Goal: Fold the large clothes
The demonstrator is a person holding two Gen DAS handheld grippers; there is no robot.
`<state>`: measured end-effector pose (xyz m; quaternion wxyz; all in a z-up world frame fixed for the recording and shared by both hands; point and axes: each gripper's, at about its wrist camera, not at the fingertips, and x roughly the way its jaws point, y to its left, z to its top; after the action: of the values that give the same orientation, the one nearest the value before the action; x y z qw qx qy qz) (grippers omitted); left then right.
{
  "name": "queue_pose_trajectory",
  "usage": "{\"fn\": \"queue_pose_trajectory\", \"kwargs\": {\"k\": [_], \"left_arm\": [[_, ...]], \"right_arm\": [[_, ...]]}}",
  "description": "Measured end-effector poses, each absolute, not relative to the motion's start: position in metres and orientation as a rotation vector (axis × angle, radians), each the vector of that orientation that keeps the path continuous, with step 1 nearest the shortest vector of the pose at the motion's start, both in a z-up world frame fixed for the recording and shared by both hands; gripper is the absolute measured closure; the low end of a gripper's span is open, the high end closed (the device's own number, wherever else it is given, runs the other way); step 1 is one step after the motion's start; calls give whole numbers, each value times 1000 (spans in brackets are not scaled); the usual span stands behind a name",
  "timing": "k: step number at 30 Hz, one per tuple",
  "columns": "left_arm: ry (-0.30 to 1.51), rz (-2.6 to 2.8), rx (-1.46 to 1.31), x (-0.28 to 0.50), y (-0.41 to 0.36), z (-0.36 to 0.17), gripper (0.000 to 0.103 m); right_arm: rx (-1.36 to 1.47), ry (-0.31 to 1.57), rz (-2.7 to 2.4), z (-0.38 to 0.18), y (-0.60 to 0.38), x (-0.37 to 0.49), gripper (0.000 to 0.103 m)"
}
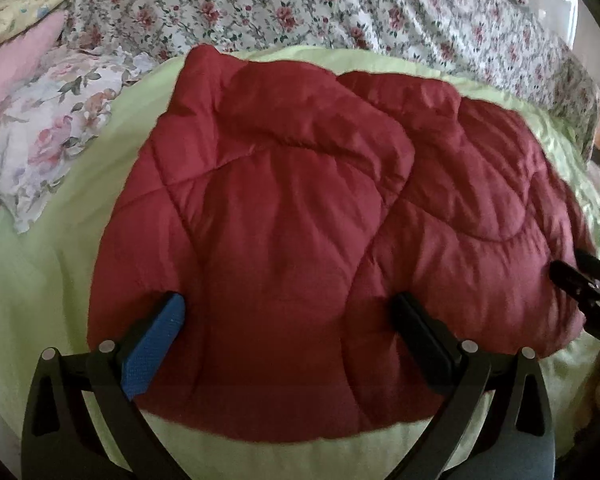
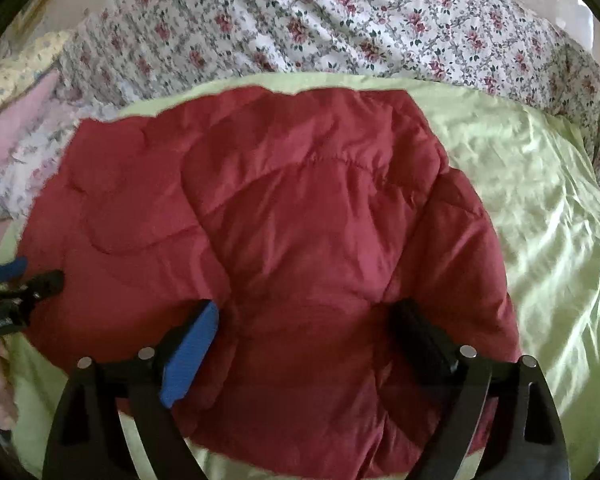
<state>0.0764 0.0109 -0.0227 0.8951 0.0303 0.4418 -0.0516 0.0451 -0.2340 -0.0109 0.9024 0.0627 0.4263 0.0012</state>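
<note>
My left gripper [image 1: 290, 312] has its fingers spread wide, blue pad [image 1: 154, 350] on one side, black pad [image 1: 422, 334] on the other, and nothing is pinched between them. They hang over the near part of the red jacket [image 1: 300, 208]; I cannot tell whether they touch it. My right gripper [image 2: 306, 320] is the same story: fingers wide apart, blue pad [image 2: 190, 354] and black pad [image 2: 422, 336] straddling puffy red quilting, gripping nothing. The jacket [image 2: 284, 216] lies bunched and partly folded over itself on the pale green sheet [image 2: 532, 208] of the bed. From the right camera my left gripper shows at the jacket's left edge. Beyond the sheet lies a floral cover [image 1: 300, 4], with a flowered pillow [image 1: 48, 128] and a pink one [image 1: 16, 60] off to the left.
</note>
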Motion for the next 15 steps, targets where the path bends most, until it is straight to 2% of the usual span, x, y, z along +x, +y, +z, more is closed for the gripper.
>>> {"fn": "queue_pose_trajectory", "kwargs": {"k": [6, 15], "left_arm": [[938, -122, 41, 49, 13, -15, 0], [975, -155, 81, 7, 5, -16, 0]], "right_arm": [[130, 883, 72, 12, -225, 15, 12], [144, 928, 106, 15, -219, -35, 11]]}}
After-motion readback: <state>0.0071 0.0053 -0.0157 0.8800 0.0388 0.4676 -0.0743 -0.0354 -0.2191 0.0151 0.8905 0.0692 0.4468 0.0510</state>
